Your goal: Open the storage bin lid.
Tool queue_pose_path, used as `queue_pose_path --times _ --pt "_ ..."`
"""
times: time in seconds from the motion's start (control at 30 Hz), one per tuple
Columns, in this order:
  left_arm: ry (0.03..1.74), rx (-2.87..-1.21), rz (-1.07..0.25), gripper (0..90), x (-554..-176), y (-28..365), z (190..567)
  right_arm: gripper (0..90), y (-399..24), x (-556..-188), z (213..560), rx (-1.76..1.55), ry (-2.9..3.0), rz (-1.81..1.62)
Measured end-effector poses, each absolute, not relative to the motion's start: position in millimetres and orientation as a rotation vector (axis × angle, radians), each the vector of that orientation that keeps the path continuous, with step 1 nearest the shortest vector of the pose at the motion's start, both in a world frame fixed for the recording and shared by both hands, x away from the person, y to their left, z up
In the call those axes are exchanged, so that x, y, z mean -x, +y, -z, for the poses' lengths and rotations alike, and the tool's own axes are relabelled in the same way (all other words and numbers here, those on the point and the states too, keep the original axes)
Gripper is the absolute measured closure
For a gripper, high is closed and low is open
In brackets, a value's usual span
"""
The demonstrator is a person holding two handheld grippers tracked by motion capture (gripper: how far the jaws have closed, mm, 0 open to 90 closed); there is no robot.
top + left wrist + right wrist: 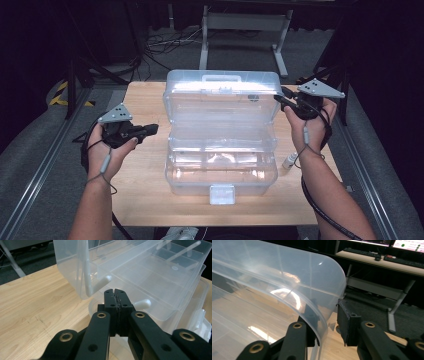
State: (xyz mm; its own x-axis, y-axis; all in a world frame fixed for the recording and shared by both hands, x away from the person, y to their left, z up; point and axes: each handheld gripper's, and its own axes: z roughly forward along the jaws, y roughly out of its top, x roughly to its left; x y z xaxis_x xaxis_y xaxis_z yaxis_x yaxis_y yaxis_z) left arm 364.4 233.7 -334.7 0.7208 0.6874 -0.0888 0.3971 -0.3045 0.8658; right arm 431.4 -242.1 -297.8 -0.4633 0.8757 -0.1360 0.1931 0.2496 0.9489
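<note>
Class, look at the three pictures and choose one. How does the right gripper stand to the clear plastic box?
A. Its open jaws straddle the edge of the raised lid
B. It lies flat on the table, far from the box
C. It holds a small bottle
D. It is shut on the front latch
A: in the right gripper view the right gripper has one jaw on each side of the raised lid edge, not closed.

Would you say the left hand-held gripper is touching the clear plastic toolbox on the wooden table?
Apart. In the high view, bare wood separates the left hand-held gripper from the clear plastic toolbox; its jaws are shut on nothing.
</note>
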Motion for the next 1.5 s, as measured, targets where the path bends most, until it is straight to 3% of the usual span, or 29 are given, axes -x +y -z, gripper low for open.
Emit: queue_pose_path --times 1.5 --pt "0.909 -1.898 -0.342 87.8 -370 261 344 81.2 -239 -495 307 -1.078 1.781 -1.256"
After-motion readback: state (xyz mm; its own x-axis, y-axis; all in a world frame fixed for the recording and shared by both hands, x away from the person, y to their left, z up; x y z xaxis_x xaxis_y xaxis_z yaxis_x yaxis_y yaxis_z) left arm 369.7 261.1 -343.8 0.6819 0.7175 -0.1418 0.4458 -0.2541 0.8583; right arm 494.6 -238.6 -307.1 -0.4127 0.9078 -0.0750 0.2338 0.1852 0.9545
